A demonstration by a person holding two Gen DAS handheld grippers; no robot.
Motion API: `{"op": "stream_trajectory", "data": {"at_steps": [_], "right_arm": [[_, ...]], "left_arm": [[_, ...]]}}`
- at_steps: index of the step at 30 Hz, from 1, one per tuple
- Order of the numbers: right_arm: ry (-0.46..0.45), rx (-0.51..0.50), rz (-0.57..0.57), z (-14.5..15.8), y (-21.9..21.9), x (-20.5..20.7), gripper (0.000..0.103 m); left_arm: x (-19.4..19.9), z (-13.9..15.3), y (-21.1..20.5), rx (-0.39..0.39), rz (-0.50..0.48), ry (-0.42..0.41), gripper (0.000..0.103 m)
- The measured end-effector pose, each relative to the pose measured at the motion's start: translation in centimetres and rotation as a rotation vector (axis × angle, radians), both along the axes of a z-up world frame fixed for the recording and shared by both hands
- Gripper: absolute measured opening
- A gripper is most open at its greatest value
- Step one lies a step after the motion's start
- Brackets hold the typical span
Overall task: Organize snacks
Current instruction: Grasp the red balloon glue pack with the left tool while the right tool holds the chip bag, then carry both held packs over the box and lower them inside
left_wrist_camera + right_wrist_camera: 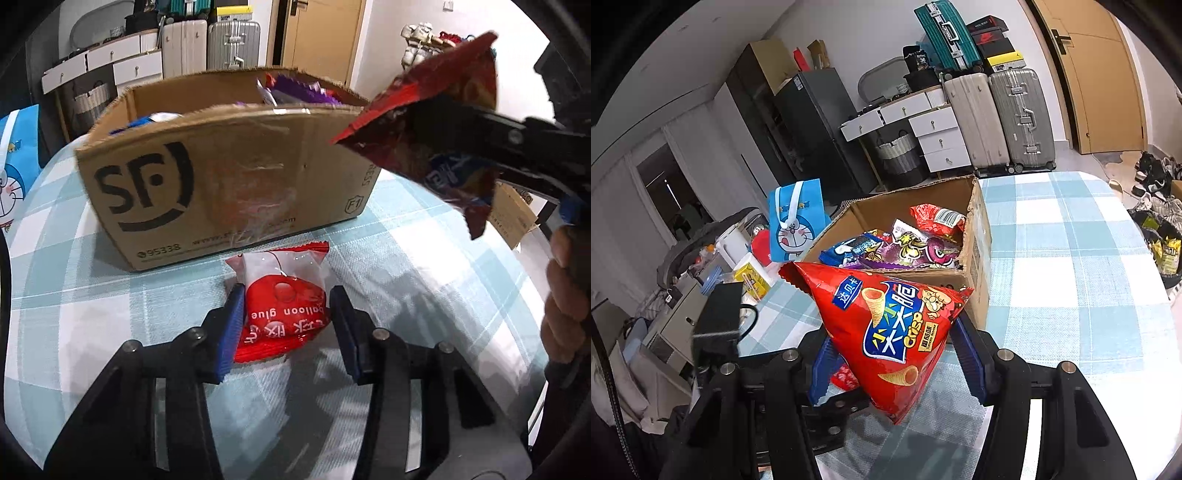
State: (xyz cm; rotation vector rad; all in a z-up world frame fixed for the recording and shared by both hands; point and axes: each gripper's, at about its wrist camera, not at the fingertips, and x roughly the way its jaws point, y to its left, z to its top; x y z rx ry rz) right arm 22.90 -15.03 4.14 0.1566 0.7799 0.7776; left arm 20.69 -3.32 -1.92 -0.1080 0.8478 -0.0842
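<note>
crisp bag (897, 339): right gripper (897, 354) clenches it, aloft near the box's front corner.
box (229, 184): lift over the rim, then release.
red packet (282, 295): on the table; left gripper (286, 325) straddles it, fingers spread. Close squarely.

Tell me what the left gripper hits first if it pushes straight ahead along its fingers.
The left gripper already straddles the red and white snack packet on the table, so it meets that first. Beyond it, probably the front wall of the cardboard box.
</note>
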Motion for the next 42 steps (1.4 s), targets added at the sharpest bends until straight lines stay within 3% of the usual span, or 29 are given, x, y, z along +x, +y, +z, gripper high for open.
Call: {"op": "stream_trajectory", "data": {"at_steps": [6,16,25,31,42], "right_arm": [[-0.033,-0.007,0.012,0.5,0.6,-0.6,0.059],[-0.094,0.022,0.027,2.4,1.6,-1.3,0.059],[-0.111,0.028,-0.007,4.1,2.9,1.2,0.059],[-0.100,0.019,-0.030,4.4,3.6,3.1,0.059],[-0.101,0.001,-0.037,4.7,4.7,7.1,0.059]], "left_arm": [[-1.5,2.2,1.7,-0.026,0.021,-0.074,0.043],[-4.4,9.0,5.7,-0.040,0.087,-0.198,0.043],[-2.0,13.9,7.7,0.002,0.149,-0.267,0.043],[1.0,13.9,9.4,0.013,0.177,-0.236,0.043],[6.2,10.3,10.4,0.006,0.224,-0.197,0.043]]}}
